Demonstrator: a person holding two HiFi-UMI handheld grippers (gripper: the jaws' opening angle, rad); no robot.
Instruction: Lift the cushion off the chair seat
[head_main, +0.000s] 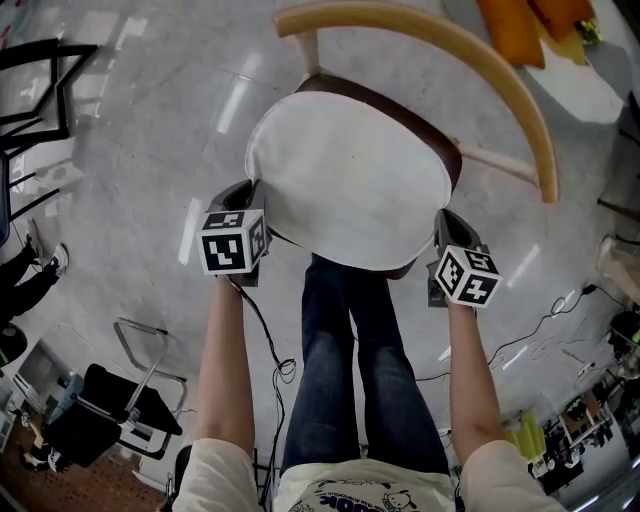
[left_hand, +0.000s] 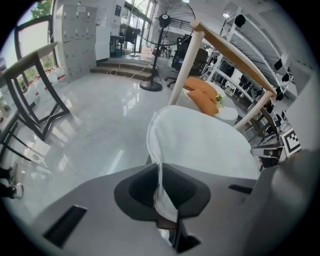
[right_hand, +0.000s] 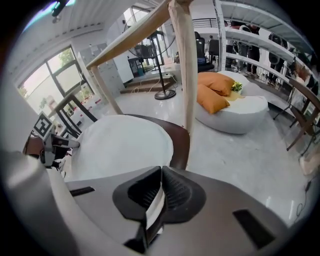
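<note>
In the head view, a white round fabric cushion (head_main: 350, 180) is lying on the dark brown seat (head_main: 425, 130) of a pale wooden chair (head_main: 500, 75) with a curved backrest. It is covering all but the seat's back and right rim. The left gripper (head_main: 248, 195) is meeting the cushion's left edge and the right gripper (head_main: 442, 222) its right edge, but their marker cubes are hiding the contact itself. The chair is standing on a glossy grey stone floor (head_main: 130, 130). Black cables (head_main: 545, 320) are trailing at the lower right, and orange pillows (head_main: 525, 30) are being cut off at the top.

In the left gripper view, the jaws are clenching a thin fold of the cushion's rim, which is running up between the pads. A black standing fan (left_hand: 162, 30) and grey lockers (left_hand: 75, 35) are standing far back in the room.

In the right gripper view, the jaws are clamping the white edge in the same way, with the brown seat rim showing just beyond it. The orange pillows are resting on a white round pouf (right_hand: 240, 117). Whether the cushion's underside is clearing the seat is impossible to tell.
</note>
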